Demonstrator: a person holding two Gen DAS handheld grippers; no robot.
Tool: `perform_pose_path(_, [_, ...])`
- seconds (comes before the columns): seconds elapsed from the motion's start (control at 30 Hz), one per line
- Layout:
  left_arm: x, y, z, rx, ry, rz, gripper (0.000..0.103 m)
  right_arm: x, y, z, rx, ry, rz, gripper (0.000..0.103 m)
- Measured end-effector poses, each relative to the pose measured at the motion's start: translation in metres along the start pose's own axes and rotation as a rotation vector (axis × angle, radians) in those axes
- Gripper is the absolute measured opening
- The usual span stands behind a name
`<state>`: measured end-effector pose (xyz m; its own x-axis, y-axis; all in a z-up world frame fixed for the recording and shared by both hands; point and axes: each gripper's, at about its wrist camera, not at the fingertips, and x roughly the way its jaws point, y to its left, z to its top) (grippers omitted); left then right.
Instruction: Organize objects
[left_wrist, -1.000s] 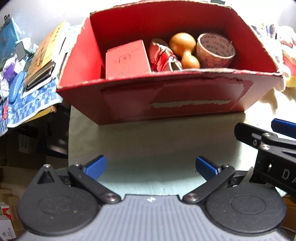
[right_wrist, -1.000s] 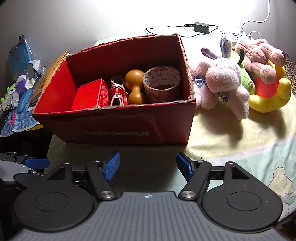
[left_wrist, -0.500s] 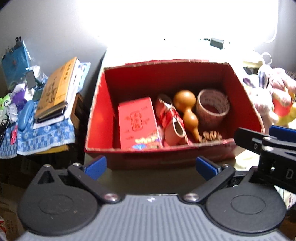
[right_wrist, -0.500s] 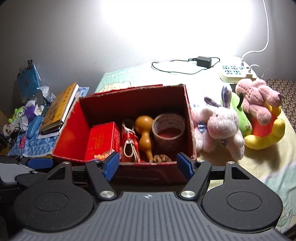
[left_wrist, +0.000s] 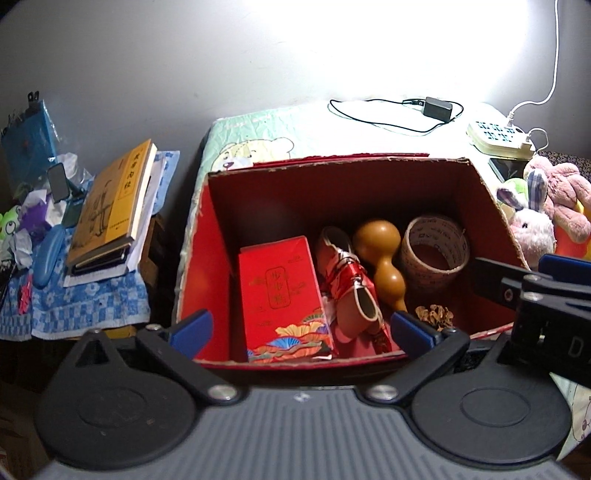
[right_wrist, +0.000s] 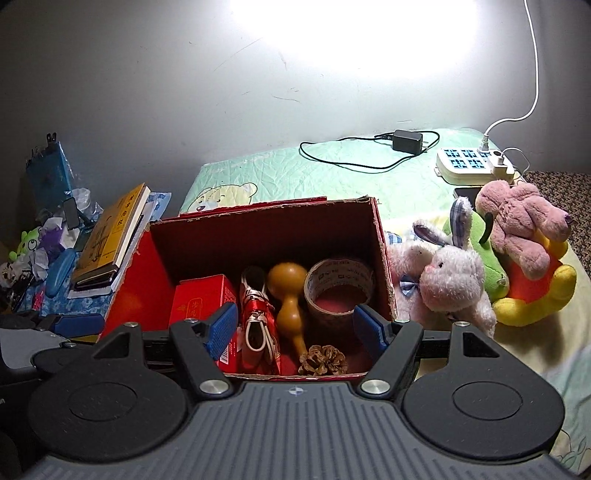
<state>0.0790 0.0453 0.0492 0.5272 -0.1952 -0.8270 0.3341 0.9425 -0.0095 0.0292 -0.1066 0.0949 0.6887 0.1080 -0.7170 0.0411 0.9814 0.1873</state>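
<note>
Green bedding (right_wrist: 332, 177) under a bright wall carries everything. Both pairs of fingers, left (left_wrist: 301, 328) and right (right_wrist: 295, 326), stand apart and empty above the red box (right_wrist: 384, 258); between them lie gourd (right_wrist: 290, 295), tape roll (right_wrist: 340, 288) and pinecone (right_wrist: 322, 360). Plush toys (right_wrist: 454, 284) sit right of the right fingers.

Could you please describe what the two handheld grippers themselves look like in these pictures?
Both match: the left gripper and right gripper have a ribbed grey body, black linkage arms with silver pivot screws, round black discs, and jaws with blue pads. No hands, sleeves or cables show.
</note>
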Motion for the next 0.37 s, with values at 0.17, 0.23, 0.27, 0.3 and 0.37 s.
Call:
perform_pose_path(0.17, [0.013,0.004,0.005,-0.008,-0.011,-0.021,0.098,0.009,-0.001,0.004,0.003,0.007,-0.009,0.072])
perform_pose_path(0.23, [0.015,0.006,0.007,-0.013,-0.023,-0.017,0.097,0.014,-0.002,0.007,0.005,0.01,-0.012,0.072])
perform_pose_path(0.27, [0.016,0.006,0.007,-0.012,-0.03,-0.01,0.096,0.016,-0.002,0.008,0.007,0.012,-0.013,0.072])
perform_pose_path(0.3, [0.017,0.006,0.008,-0.009,-0.035,0.002,0.096,0.018,-0.002,0.009,0.009,0.014,-0.014,0.072])
perform_pose_path(0.37, [0.02,0.006,0.01,-0.011,-0.033,0.006,0.097,0.022,-0.003,0.011,0.013,0.019,-0.012,0.072])
